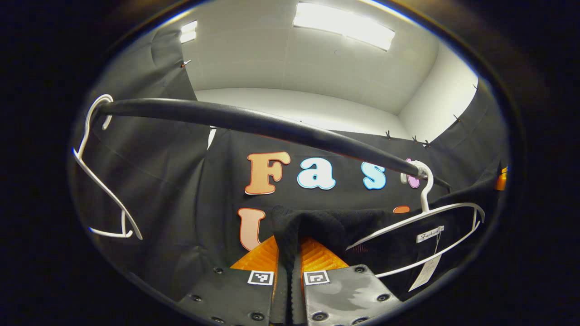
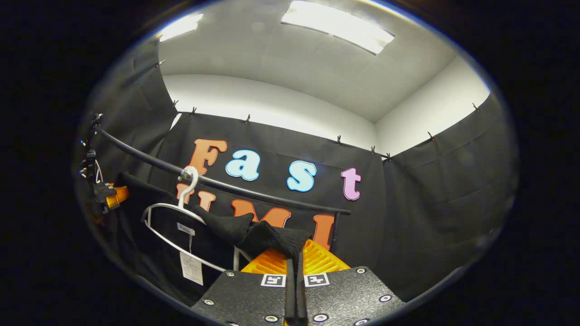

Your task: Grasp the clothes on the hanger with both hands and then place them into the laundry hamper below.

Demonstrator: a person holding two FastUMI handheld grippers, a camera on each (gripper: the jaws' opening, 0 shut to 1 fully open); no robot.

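Jaws of both grippers (image 1: 288, 253) (image 2: 295, 256) pinch black garment (image 1: 317, 226), seemingly w/ hanger (image 1: 423, 213) inside.

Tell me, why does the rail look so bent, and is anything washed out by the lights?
Left gripper view: the fisheye lens bows the rail; the ceiling light blows out white, and the black garment loses detail. Right gripper view: the rail curves less; its ceiling light glares too.

- A black knit garment (image 1: 326, 226) is hanging on a white hanger (image 1: 423, 213), stretching out sideways with a white tag (image 1: 428, 267) dangling from its neck.
- The hanger (image 2: 181, 213) is hooking over a black rail (image 1: 253, 122), tilting slightly.
- The garment's (image 2: 267, 235) bunched ends are sitting pinched between orange fingers in both views.
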